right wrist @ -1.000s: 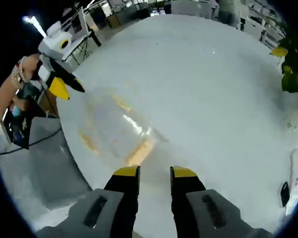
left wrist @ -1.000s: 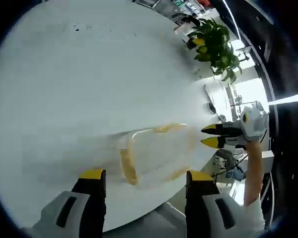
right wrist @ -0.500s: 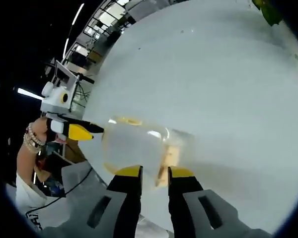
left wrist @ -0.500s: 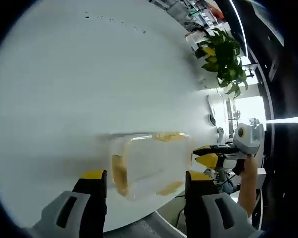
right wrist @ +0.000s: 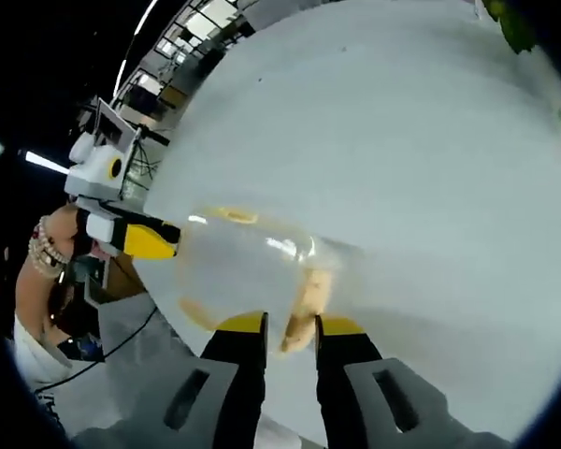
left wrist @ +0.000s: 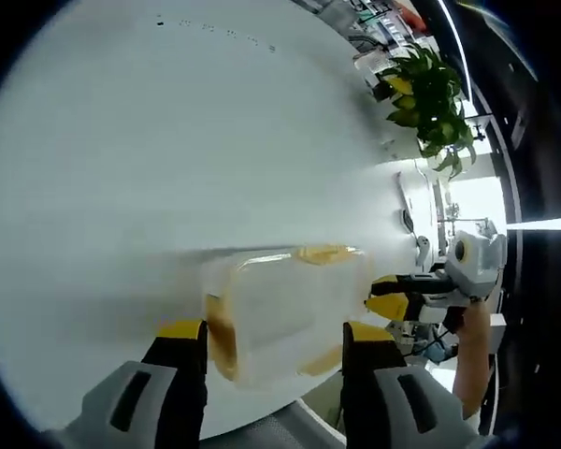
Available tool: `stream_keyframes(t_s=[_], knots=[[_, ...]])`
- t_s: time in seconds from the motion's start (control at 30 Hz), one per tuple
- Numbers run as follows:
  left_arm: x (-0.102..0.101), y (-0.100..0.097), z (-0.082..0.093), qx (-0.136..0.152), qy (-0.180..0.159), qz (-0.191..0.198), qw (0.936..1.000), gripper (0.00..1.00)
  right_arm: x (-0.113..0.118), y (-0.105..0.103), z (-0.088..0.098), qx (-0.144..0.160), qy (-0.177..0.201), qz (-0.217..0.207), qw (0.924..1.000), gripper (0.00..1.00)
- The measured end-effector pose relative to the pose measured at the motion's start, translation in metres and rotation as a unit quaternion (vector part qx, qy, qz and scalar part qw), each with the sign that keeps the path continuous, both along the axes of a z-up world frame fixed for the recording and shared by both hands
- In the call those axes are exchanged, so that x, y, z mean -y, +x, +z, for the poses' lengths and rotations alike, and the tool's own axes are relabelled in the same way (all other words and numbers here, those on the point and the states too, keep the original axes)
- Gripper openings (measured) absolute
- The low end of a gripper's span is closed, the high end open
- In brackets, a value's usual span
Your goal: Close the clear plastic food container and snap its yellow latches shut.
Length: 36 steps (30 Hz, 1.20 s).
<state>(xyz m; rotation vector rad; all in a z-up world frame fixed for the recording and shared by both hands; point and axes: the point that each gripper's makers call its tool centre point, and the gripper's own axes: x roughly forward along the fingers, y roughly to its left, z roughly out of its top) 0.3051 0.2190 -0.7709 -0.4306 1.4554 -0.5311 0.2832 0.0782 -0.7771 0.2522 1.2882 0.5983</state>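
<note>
While clear container [left wrist: 285,309] sits at white counter [left wrist: 168,140] edge, left gripper [left wrist: 273,339] jaws spread wide astride it, empty; right gripper [right wrist: 288,325] jaws narrow, yellow latch [right wrist: 310,290] between tips, grip unclear.

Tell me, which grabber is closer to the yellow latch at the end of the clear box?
Right. The right gripper has its jaw tips on either side of that yellow latch. The left gripper is at the clear box's opposite end.
</note>
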Motion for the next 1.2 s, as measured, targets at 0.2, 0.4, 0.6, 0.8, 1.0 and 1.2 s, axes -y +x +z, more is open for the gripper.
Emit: stream_keyframes(t_s=[0.2, 0.4, 0.6, 0.8, 1.0, 1.2], knots=[[0.000, -0.001, -0.002, 0.002, 0.011, -0.001, 0.9999, 0.51, 0.000, 0.001, -0.001, -0.013, -0.008, -0.001, 0.9999, 0.15], [-0.007, -0.008, -0.009, 0.010, 0.045, -0.003, 0.9990, 0.35, 0.000, 0.001, -0.001, -0.011, -0.011, -0.002, 0.9999, 0.15], [-0.009, -0.006, -0.013, 0.026, 0.077, -0.028, 0.9963, 0.28, 0.000, 0.001, -0.001, -0.014, -0.012, -0.003, 0.9998, 0.15], [-0.008, -0.008, -0.014, 0.026, 0.078, -0.041, 0.9958, 0.28, 0.000, -0.001, -0.001, -0.016, -0.005, -0.006, 0.9998, 0.14], [-0.007, -0.009, -0.014, 0.025, 0.075, -0.044, 0.9959, 0.26, 0.000, -0.001, -0.002, -0.020, 0.008, -0.010, 0.9997, 0.14], [-0.005, -0.004, -0.013, 0.025, 0.046, -0.041, 0.9978, 0.24, -0.001, 0.000, -0.004, -0.026, 0.010, -0.005, 0.9996, 0.14]])
